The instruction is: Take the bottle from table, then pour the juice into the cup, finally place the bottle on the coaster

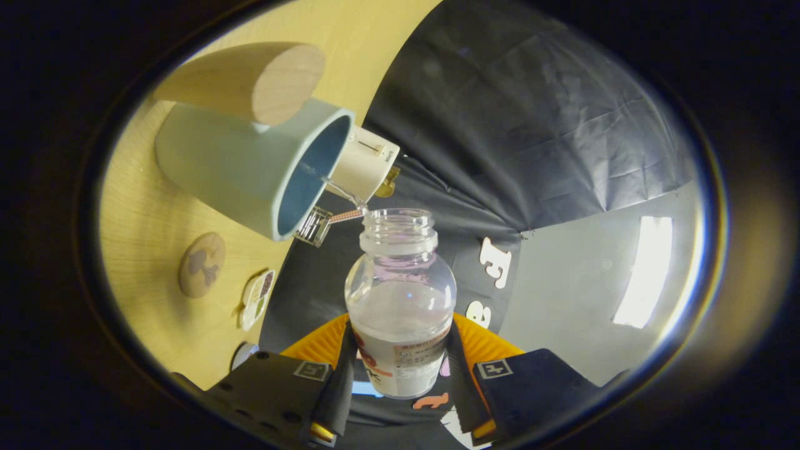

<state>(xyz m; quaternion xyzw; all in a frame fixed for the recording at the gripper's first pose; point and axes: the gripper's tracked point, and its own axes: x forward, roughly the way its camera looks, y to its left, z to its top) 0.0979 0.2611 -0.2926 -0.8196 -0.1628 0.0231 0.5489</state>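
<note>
In the gripper view the jaws [400, 369] are closed on the bottle [400, 300], one finger pressed against each side of its lower, labelled part, so the gap between them is no wider than the bottle itself; the bottle is clear, has no cap, and is tipped well over relative to the counter [150, 237], its open mouth pointing away from the fingers toward the cup [250, 169]; pale liquid fills the lower part of the bottle near the fingers, the upper part near the neck looking empty; the cup is pale outside and blue inside, stands on the wooden counter, and its rim lies just beyond the bottle mouth, close but apart from it; a thin clear stream [344, 192] runs from the bottle mouth to the cup's rim; a wooden cylinder [250, 81] stands on the counter right beside the cup, on the cup's side away from the bottle, touching or nearly touching it; a small white box-like device [365, 164] sits just behind the cup rim, at the counter's edge against the dark cloth wall; a round coaster [201, 264] with a dark motif lies flat on the counter, well apart from the cup, and two more round discs [257, 299] lie beyond it from the cup, nearer the fingers; whether liquid already sits in the cup cannot be told.
</note>
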